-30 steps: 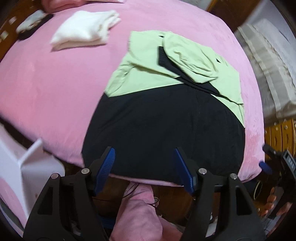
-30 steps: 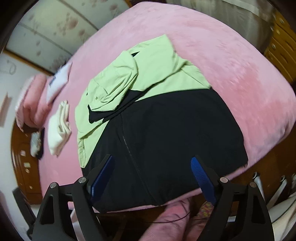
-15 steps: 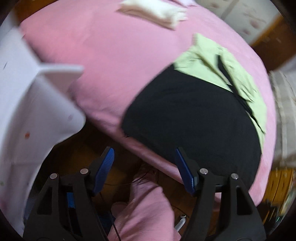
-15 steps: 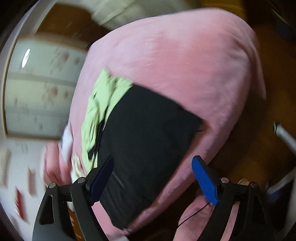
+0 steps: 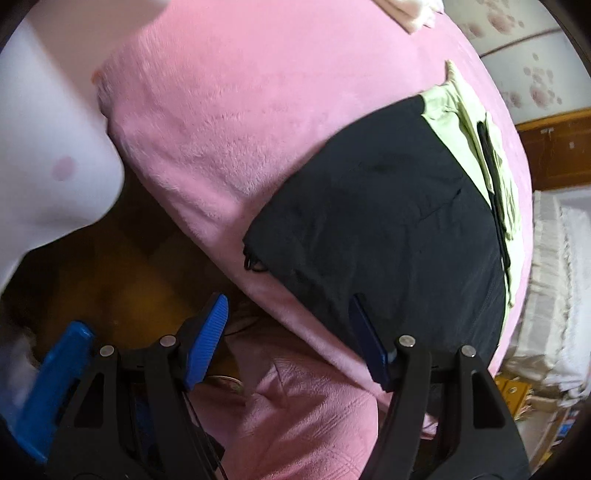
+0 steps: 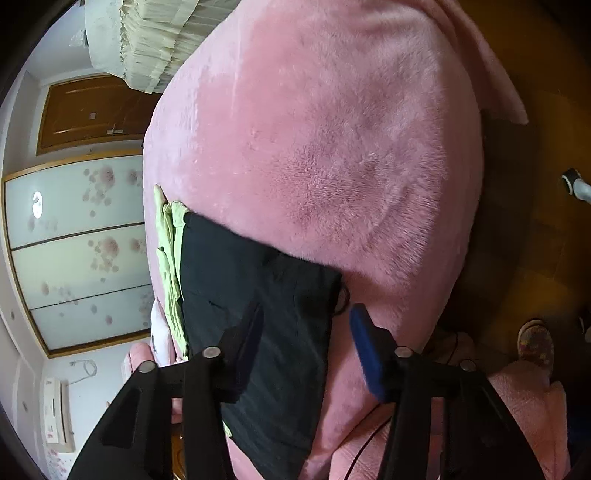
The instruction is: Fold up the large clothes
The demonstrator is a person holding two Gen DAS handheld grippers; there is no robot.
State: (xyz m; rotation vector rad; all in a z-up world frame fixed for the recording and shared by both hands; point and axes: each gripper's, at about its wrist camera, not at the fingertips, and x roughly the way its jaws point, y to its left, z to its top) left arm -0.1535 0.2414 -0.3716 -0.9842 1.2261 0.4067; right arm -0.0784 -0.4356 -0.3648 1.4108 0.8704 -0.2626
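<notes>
Hand-held grippers, left (image 5: 288,338) and right (image 6: 303,341), have been lowered to the jacket's (image 5: 388,229) hem corners; left spread, right just narrowed but unpinched, so lifting seems next.

Bed (image 5: 258,110) with pink plush cover, its near edge running from 9 o'clock toward 5 o'clock in the left wrist view. Directly on it: a black-and-lime-green jacket (image 5: 388,229) spread flat at 3 o'clock, hem at the bed's edge, green part toward 2 o'clock; a folded whitish cloth (image 5: 410,11), partly cut off, at 12 o'clock, well apart from the jacket.
</notes>
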